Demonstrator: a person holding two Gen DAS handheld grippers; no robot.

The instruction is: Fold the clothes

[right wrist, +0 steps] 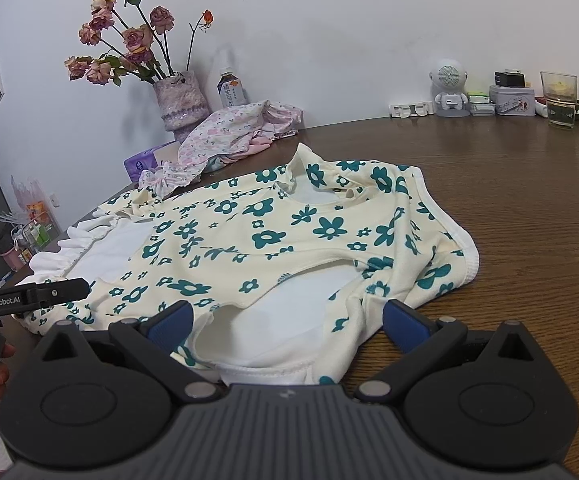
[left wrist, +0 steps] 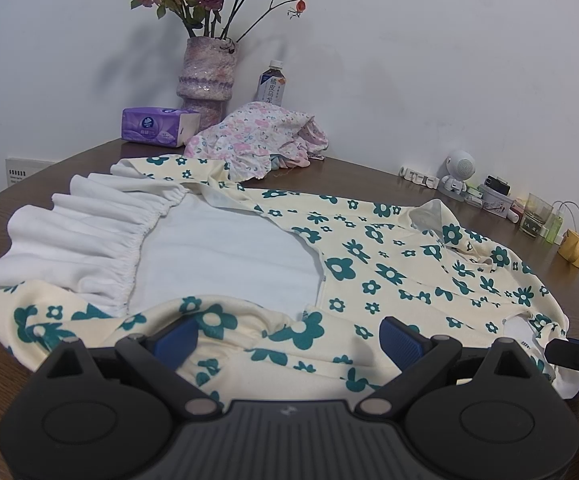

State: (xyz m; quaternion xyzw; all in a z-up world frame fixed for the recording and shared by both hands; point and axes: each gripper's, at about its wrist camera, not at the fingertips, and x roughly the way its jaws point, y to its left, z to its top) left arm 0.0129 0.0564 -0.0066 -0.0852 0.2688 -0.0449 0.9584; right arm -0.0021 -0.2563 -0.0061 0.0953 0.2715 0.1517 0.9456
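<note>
While the cream dress (left wrist: 389, 264) with teal flowers lies spread on the brown wood-grain bench (right wrist: 529, 208), its near edge sits bunched between both tools. Soft knit, it shows a white lining where the cloth is turned back, a gathered white ruffle (left wrist: 89, 232) at the left end and a white-bound neckline toward the right. Part of the printed cloth is laid over itself, yet the outline is loose and uneven, so the scene would suit either a garment being laid out flat or one midway through a fold; which, I cannot tell.

On the left gripper (left wrist: 289, 332) the jaws stand spread, a fold of flowered hem rising between the blue ribbed pads. On the right gripper (right wrist: 289, 324) the jaws are likewise spread, straddling a sleeve opening and its white band at the near edge. Neither is pinching the cloth. Any next pinch, as I judge it, would need both pads to close on one layer only, since the limp knit drapes and doubles easily.

Farther back lies a crumpled pink floral garment (left wrist: 257, 136), also unfolded. Behind it stand a knobbly purple vase (left wrist: 207, 76) of dried roses, a purple tissue pack (left wrist: 157, 126) and a drink bottle (left wrist: 270, 86); small desk clutter lines the far right.
</note>
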